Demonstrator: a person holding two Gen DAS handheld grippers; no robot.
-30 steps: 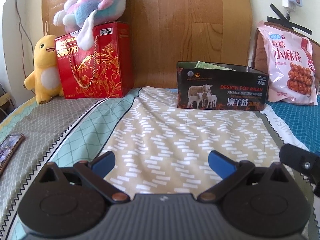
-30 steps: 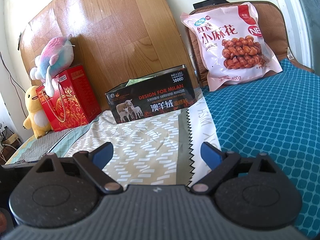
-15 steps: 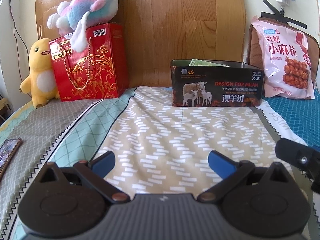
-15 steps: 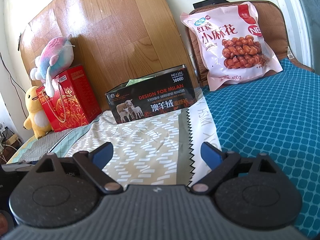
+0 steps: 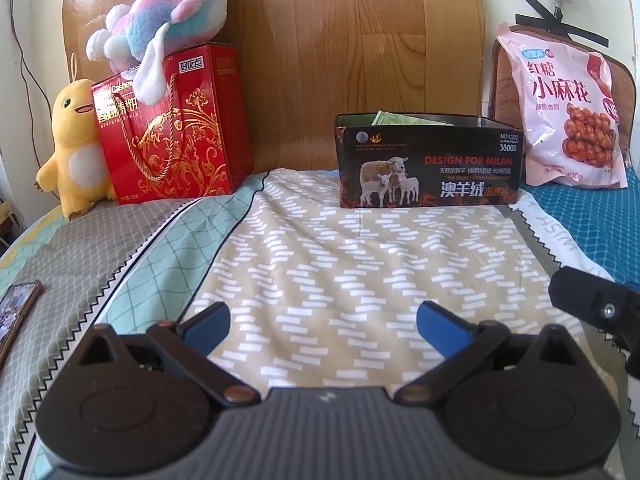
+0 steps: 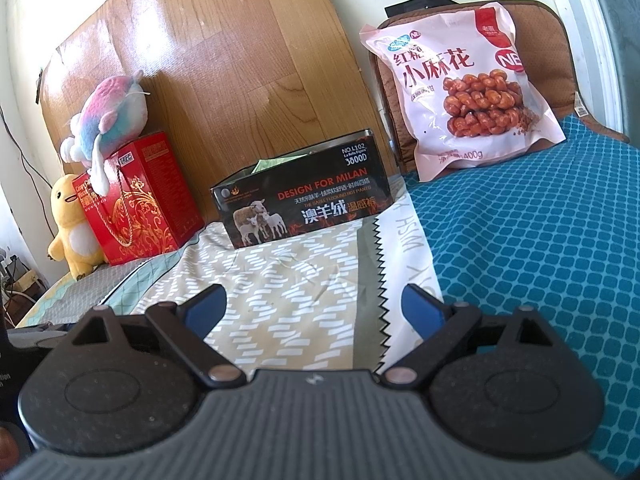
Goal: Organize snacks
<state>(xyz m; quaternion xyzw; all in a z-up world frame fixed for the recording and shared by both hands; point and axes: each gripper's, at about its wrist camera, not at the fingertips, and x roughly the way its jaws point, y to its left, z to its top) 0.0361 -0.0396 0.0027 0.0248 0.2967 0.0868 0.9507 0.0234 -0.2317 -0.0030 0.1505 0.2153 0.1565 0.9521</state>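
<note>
A black open box with sheep pictures (image 5: 430, 166) stands on the bed against the wooden headboard; it also shows in the right wrist view (image 6: 304, 204). A green packet (image 5: 400, 119) pokes out of its top. A pink snack bag (image 5: 568, 112) leans upright at the back right on a brown cushion, also in the right wrist view (image 6: 460, 92). My left gripper (image 5: 322, 322) is open and empty, low over the patterned sheet, well short of the box. My right gripper (image 6: 314, 308) is open and empty, beside the left one.
A red gift box (image 5: 168, 128) with a pastel plush (image 5: 164, 20) on top and a yellow duck plush (image 5: 74, 148) stand at the back left. A phone (image 5: 16, 312) lies at the left edge. A blue quilt (image 6: 540, 240) covers the right side.
The left gripper has turned slightly, so the box and snack bag sit more level and further left in its view. The right gripper has hardly moved. Both stay open.
</note>
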